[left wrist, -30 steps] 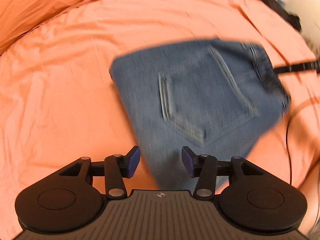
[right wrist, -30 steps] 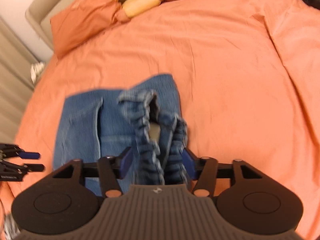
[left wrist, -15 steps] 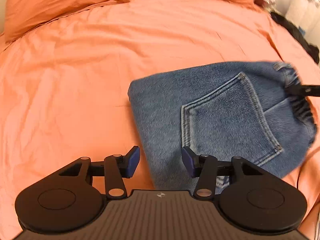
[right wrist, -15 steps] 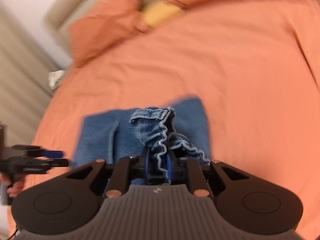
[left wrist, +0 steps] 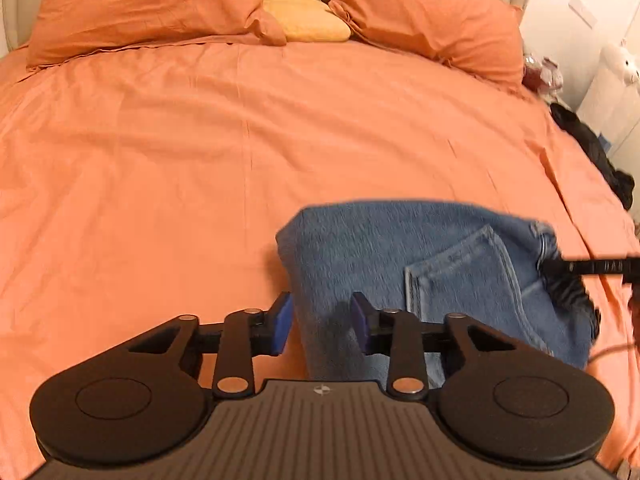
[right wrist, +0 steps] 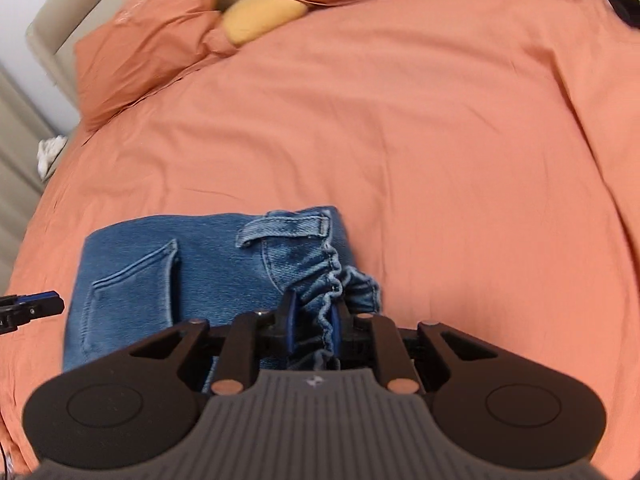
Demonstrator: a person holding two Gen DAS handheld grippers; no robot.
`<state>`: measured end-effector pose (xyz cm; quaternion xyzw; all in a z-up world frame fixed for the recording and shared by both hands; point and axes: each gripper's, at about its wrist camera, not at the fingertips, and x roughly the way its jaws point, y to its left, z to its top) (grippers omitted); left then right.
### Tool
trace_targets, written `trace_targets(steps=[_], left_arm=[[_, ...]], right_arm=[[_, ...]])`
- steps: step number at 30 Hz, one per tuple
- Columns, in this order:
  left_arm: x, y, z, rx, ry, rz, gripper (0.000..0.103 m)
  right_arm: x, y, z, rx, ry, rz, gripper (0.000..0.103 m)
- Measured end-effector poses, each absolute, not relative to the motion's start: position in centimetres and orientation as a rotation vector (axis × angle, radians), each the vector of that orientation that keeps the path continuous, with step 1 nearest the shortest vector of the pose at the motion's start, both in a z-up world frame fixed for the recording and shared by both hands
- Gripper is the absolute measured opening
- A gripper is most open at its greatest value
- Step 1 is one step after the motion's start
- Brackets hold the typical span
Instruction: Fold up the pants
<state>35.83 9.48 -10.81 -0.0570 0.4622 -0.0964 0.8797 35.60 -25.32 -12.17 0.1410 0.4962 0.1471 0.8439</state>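
Observation:
Folded blue jeans [left wrist: 400, 264] lie on the orange bed sheet [left wrist: 200, 160], back pocket up. My left gripper [left wrist: 322, 322] is partly open with the folded left edge of the jeans between its blue pads, which stand apart from the cloth. My right gripper [right wrist: 314, 322] is shut on the bunched waistband [right wrist: 332, 292] of the jeans [right wrist: 180, 264]. The right gripper's fingers [left wrist: 576, 268] show at the jeans' right side in the left wrist view. The left gripper's tip [right wrist: 36, 304] shows at the left edge of the right wrist view.
Two orange pillows [left wrist: 140, 0] and a yellow cushion [left wrist: 304, 16] lie at the headboard. Dark clothing [left wrist: 592, 148] and a white plush toy [left wrist: 620, 60] sit off the bed's right side. A white cloth [right wrist: 50, 152] lies beside the bed on the left.
My right gripper has shut on the bunched waistband. My left gripper's jaws have narrowed around the folded edge. Both cameras have tilted up toward the pillows.

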Motion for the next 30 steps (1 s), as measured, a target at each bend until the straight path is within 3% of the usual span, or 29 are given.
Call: trace_targets(steps=[6, 12, 14, 18, 20, 25, 30], left_arm=[[39.6, 8.6, -13.9, -0.099, 1.009, -0.176, 0.034], [42.0, 10.0, -16.6, -0.191, 1.11, -0.112, 0.057], [41.9, 10.5, -16.4, -0.211, 1.12, -0.111, 0.059], [39.5, 9.5, -13.5, -0.15, 1.081, -0.125, 0.039], [37.4, 8.9, -11.8, -0.13, 1.045, -0.173, 0.037], [31.2, 7.0, -8.6, -0.05, 0.942, -0.257, 0.037], [26.1, 5.4, -8.9, -0.03, 0.924, -0.305, 0.036]], right_arm=[[36.2, -24.2, -12.4, 0.236, 1.052, 0.307, 0.014], [36.4, -23.6, -12.7, 0.224, 1.053, 0.277, 0.015], [36.3, -23.4, -12.7, 0.218, 1.052, 0.268, 0.016], [35.6, -22.5, -11.2, 0.155, 1.041, 0.242, 0.022], [34.1, -22.1, -9.7, 0.099, 0.997, 0.241, 0.032], [28.7, -22.3, -7.0, 0.051, 0.892, 0.292, 0.031], [24.1, -21.6, -7.4, -0.06, 0.798, 0.321, 0.03]])
